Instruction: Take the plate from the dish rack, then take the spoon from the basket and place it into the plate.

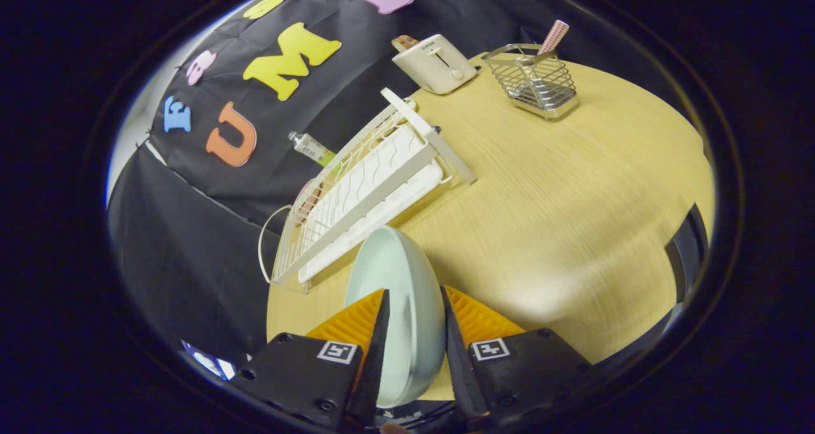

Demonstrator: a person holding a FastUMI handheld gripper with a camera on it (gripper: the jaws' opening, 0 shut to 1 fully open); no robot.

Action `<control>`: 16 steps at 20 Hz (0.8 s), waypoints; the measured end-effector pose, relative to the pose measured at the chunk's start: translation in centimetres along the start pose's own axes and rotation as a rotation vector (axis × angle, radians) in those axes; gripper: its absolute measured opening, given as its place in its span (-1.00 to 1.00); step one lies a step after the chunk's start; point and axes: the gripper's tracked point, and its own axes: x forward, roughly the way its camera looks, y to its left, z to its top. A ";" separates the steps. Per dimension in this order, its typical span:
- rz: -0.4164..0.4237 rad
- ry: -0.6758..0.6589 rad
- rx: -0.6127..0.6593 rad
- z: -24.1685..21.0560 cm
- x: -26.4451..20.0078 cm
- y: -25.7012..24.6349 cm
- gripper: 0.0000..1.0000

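between the hand-held gripper (414, 310) fingers, the plate (398, 307) sits clamped.

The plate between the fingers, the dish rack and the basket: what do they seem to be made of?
The plate, clamped by both fingers: probably glazed ceramic or melamine; pale blue-green, smooth, soft sheen. The dish rack: white-coated metal wire, thin even rods, over a white tray, likely plastic. The basket: bare steel wire, silvery and shiny.

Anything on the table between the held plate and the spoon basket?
No. In the gripper view, bare tabletop runs from the plate, gripped between the jaws of the gripper, to the wire basket.
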 end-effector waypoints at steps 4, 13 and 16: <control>0.008 -0.036 -0.046 0.6 0.1 0.2 0.15; -0.207 -0.426 -0.403 7.5 -6.1 -1.5 0.37; -0.248 -0.511 -0.467 8.8 -9.1 -2.9 0.48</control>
